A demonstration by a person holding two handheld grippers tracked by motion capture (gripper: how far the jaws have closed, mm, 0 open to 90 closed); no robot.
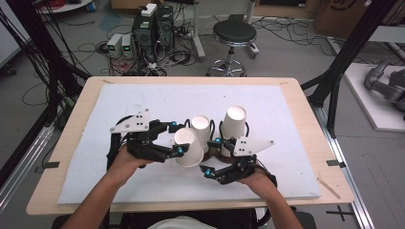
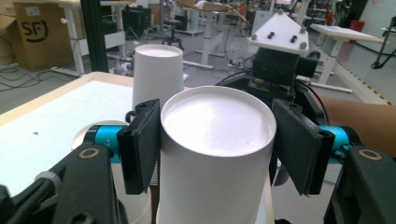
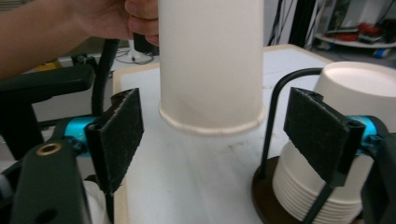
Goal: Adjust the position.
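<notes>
One inverted paper cup [image 2: 215, 154] sits between left hand-held gripper [image 2: 217, 149] jaws

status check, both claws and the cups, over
Left claw clamped on upturned paper cup, lifted off the table. Right claw open, empty. Cup stack in holder near right claw.

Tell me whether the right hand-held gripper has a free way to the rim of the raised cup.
Probably yes. The right hand-held gripper stands open just below the raised cup, whose rim hangs above the table between its pads, with nothing between. The cup stack sits off to one side.
</notes>
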